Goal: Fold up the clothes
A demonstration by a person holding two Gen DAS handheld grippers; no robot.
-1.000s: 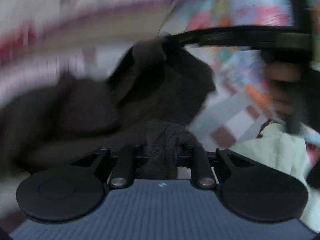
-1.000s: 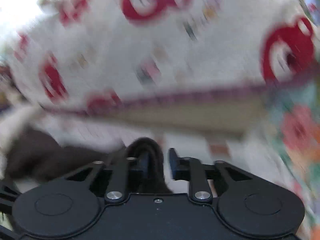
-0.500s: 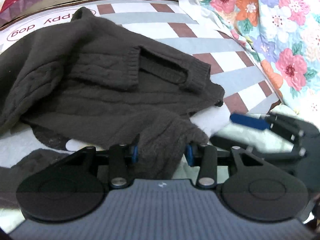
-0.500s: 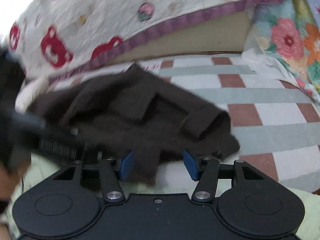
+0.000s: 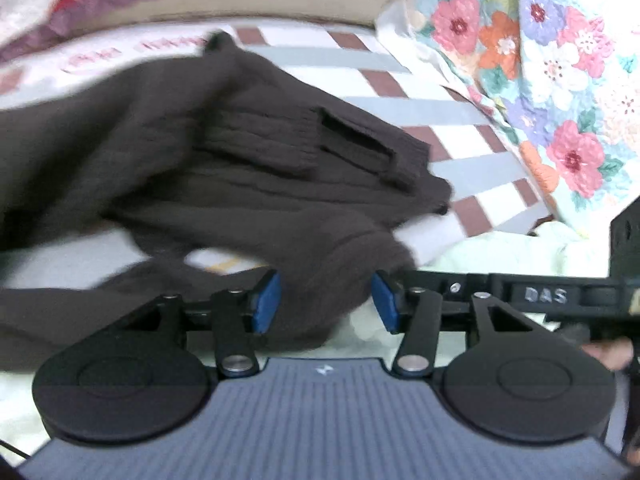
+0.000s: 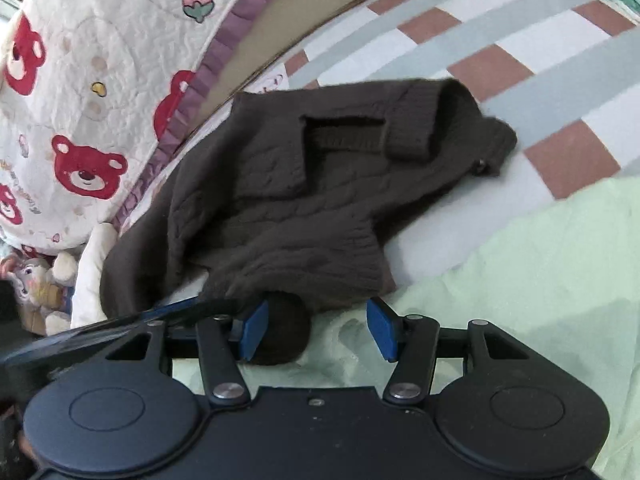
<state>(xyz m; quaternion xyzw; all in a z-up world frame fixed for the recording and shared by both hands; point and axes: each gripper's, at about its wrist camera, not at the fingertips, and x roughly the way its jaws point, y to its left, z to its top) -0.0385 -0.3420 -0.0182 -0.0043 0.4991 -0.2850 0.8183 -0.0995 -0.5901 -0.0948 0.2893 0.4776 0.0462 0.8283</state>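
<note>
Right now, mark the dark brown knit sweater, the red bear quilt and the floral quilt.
dark brown knit sweater (image 6: 280,184), right wrist view, chest.
red bear quilt (image 6: 86,170), right wrist view, bear face.
floral quilt (image 5: 574,158), left wrist view, pink flower.

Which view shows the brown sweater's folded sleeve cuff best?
The right wrist view: the brown sweater is sharp there, its sleeve cuff clearly outlined against the checked sheet. The left wrist view shows the same cuff, but motion-blurred.
</note>
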